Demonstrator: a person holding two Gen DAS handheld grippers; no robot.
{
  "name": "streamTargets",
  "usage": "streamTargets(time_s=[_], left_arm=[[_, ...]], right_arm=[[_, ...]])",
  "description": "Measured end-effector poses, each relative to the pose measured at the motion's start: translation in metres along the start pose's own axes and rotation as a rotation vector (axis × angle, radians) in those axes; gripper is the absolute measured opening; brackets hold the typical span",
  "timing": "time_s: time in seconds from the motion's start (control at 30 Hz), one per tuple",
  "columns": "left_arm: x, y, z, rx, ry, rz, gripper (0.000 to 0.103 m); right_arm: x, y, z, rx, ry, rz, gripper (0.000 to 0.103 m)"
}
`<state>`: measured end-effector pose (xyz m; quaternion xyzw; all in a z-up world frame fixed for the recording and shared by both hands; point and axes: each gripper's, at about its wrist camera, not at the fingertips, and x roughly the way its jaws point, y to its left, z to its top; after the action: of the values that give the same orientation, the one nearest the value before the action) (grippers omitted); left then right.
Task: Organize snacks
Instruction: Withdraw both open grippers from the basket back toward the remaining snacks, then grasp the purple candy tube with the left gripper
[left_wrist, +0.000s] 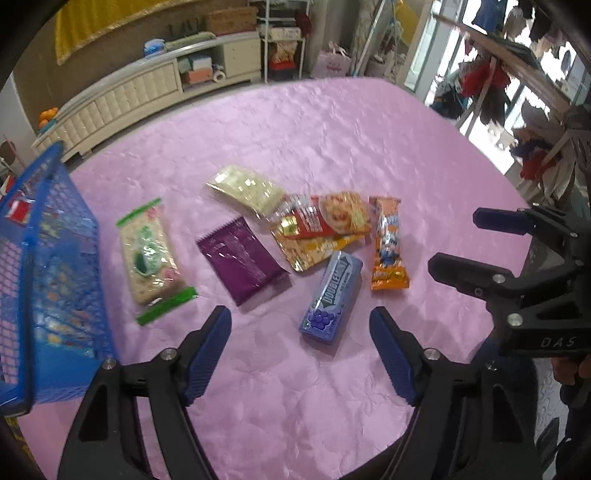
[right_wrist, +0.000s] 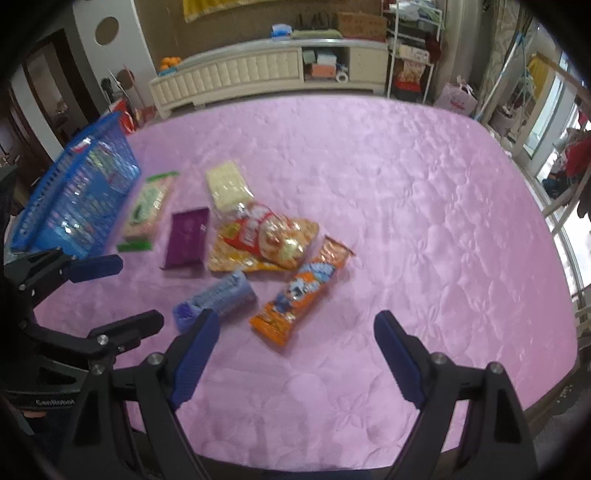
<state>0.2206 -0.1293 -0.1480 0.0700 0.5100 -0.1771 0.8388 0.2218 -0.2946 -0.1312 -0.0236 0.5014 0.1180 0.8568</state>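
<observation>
Grippers, left gripper (left_wrist: 301, 323) and right gripper (right_wrist: 297, 328), tilt down over snacks (left_wrist: 332, 291), jaws wide, empty.

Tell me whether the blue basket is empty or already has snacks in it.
Not empty. Through the mesh wall of the blue basket, wrapped packets show inside, one red and white near the top; how many cannot be told.

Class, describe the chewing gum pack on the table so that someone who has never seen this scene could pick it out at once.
Start from the pink quilted tablecloth and find the cluster of snack packets at its middle. At the near edge of that cluster, beside the long orange wrapper, lies the blue-violet rectangular gum pack. It alone is a stiff box rather than a soft pouch, with grapes printed at one end.
</observation>
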Motion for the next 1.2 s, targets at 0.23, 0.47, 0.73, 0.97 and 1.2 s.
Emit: streamTargets(time_s=[0.23,0.47,0.73,0.97,1.2], left_arm=[[0.039,-0.007,0.001,0.058,0.074,-0.031,0.057],[0.069,-0.013,0.004,0.085,0.140,-0.084,0.055],[0.068,-0.021,0.010,0.097,0.134,-0.038,0.034],[0.054,-0.011,0.000,0.011,0.085,-0.035,0.031],[0.021,0.012,-0.006,-0.083,-0.032,-0.002,0.029]], right_arm=[[0.018,-0.016,-0.010,0.044,0.036,0.008,0.088],[0.025,-0.024,-0.015,0.077,0.054,0.011,0.088],[0.024,-0.022,-0.017,0.084,0.058,0.025,0.089],[0.020,-0.016,-0.011,0.083,0.047,0.030,0.088],[0.023,-0.015,-0.001,0.140,0.011,0.064,0.088]])
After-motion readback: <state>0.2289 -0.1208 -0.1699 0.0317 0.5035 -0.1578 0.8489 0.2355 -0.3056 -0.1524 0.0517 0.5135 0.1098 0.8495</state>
